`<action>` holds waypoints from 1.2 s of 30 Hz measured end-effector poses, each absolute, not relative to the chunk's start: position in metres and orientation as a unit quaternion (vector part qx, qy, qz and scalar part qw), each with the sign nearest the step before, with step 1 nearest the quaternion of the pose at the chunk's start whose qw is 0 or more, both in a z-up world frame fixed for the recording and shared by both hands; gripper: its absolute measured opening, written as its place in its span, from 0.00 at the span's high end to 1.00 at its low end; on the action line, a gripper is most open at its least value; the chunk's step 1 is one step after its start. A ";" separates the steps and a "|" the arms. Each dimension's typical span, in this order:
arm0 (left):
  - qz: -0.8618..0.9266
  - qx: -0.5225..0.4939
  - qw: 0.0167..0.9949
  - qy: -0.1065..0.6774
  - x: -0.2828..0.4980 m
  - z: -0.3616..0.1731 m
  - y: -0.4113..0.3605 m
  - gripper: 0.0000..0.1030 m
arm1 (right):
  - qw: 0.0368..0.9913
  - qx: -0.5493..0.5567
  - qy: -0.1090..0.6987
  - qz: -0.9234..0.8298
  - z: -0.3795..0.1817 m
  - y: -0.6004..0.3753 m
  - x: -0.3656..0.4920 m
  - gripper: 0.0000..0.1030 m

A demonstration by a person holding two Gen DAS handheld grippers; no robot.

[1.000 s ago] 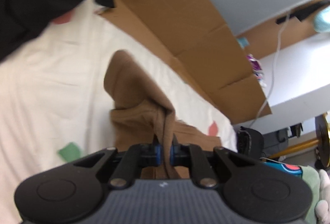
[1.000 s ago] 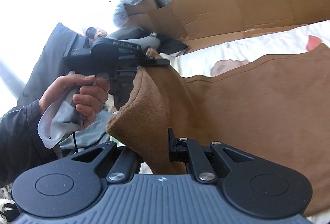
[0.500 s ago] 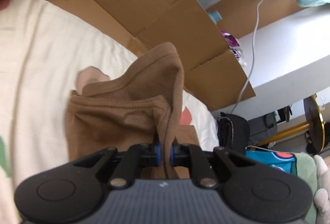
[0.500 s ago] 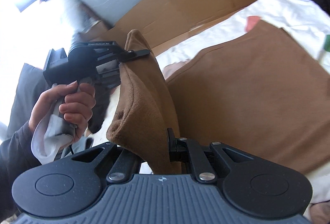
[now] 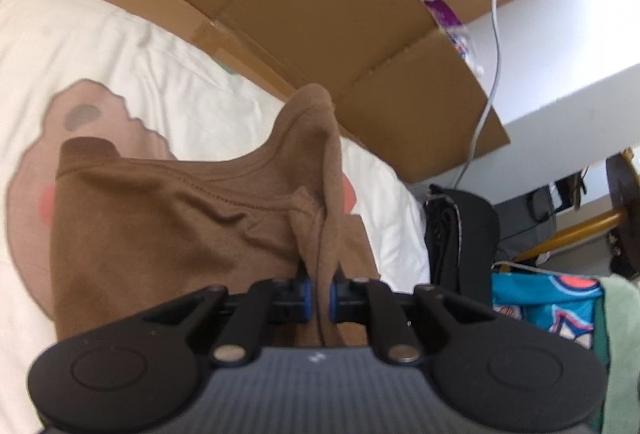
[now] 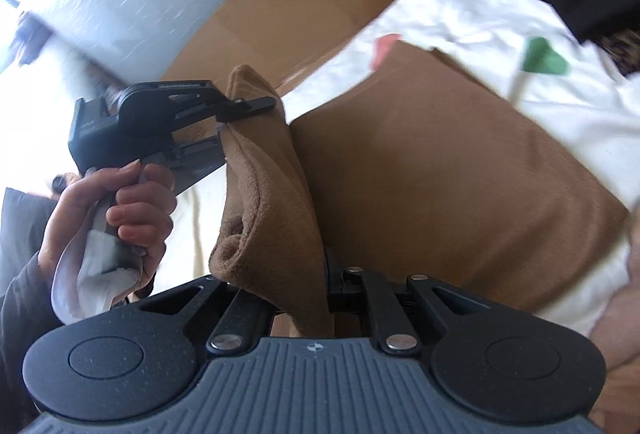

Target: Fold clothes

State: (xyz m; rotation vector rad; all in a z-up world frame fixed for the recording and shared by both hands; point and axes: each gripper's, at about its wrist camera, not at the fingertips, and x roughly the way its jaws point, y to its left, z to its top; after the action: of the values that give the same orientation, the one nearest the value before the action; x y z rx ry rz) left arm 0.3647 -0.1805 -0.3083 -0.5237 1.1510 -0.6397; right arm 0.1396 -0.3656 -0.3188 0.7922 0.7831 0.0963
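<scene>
Left wrist view first: our left gripper has its jaws pinched on a bunched edge of the brown garment, which drapes from the grip down onto the white bedsheet, near the cardboard along the bed's far edge.

Right wrist view: our right gripper is likewise clamped on a thick fold of the same garment, and the left gripper shows here too, gripped in a hand, its tips biting the raised edge. The rest of the cloth lies flat on the bedsheet toward the bed's right side.

We judge a fold-over is under way; to do it well we should keep both pinches level, carry the held edge across evenly, and lay it square on the flat part before releasing.
</scene>
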 end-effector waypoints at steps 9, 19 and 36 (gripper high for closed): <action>-0.301 -0.188 0.767 0.535 0.354 -0.313 -0.237 0.92 | 0.826 0.442 0.350 -0.019 -0.335 -0.399 0.125 0.96; -0.287 -0.170 0.756 0.564 0.352 -0.339 -0.292 0.91 | 0.801 0.490 0.338 -0.064 -0.359 -0.439 0.113 0.97; -0.246 -0.153 0.755 0.588 0.362 -0.365 -0.330 0.85 | 0.782 0.515 0.327 -0.125 -0.383 -0.473 0.098 0.90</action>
State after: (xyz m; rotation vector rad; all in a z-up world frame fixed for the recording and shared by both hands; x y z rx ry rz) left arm 0.3616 -0.3302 -0.3649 -0.3327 1.2828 -0.5370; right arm 0.0982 -0.4725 -0.3830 1.1127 0.7058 -0.2702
